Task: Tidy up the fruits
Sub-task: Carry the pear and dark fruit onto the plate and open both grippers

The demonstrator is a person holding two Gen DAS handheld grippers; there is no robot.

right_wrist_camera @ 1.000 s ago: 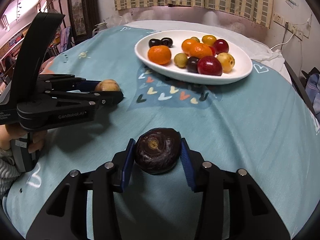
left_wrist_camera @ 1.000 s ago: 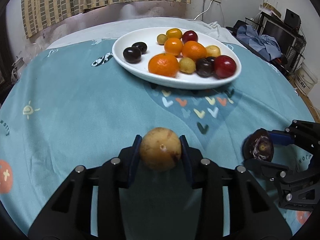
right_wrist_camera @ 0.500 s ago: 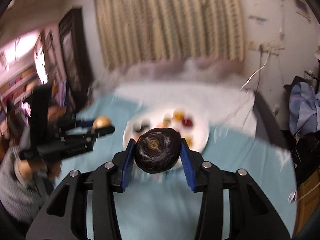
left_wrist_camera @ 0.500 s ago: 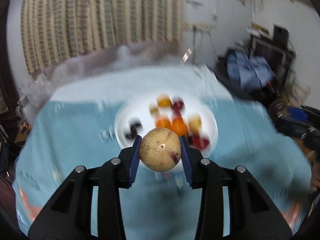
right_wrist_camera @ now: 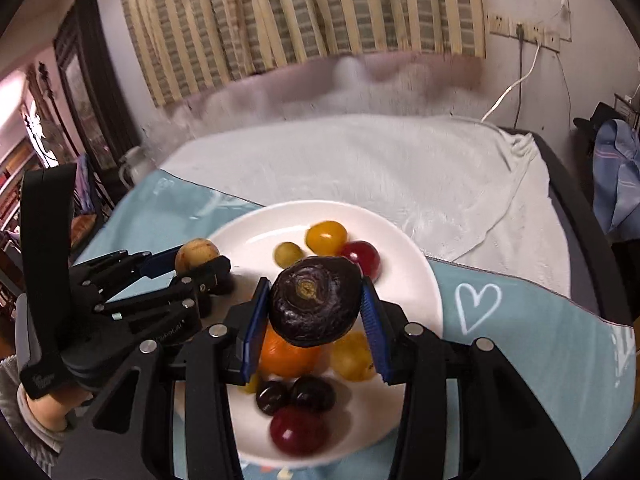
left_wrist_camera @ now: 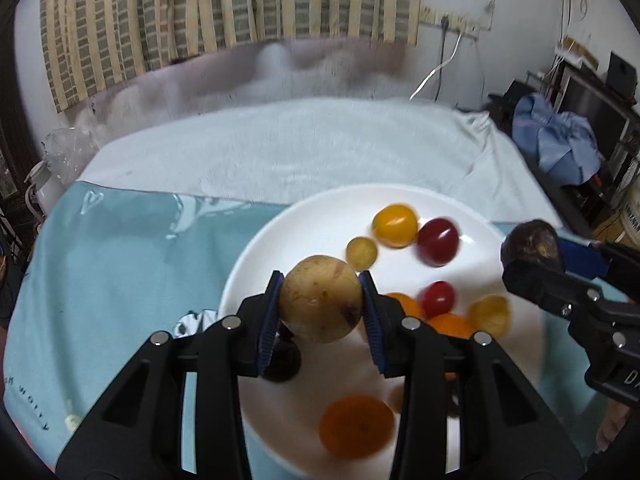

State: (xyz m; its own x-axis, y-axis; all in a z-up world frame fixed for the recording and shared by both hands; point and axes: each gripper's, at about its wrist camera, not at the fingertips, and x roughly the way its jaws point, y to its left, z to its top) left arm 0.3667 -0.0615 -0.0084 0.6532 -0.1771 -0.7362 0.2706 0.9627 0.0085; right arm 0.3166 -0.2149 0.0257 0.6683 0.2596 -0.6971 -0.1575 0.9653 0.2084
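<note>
Teal cloth covers the table under a white plate (left_wrist_camera: 256,264). Nearest, the left gripper (left_wrist_camera: 322,312) fingers clench a tan round fruit (left_wrist_camera: 320,298) above the plate's left side. The right gripper (right_wrist_camera: 314,310) fingers clench a dark purple fruit (right_wrist_camera: 314,302) above the plate's middle. Both fruits seem ready for delivery; next, each must lower to a bare patch and release. Counting across both views, roughly a dozen small fruits lie on the plate, partly hidden. Beyond it, a white towel (right_wrist_camera: 360,160), then striped curtains (left_wrist_camera: 200,12).

White plate (left_wrist_camera: 304,220) on teal heart-print cloth (right_wrist_camera: 520,320); tan fruit (left_wrist_camera: 320,298), dark purple fruit (right_wrist_camera: 314,306).
</note>
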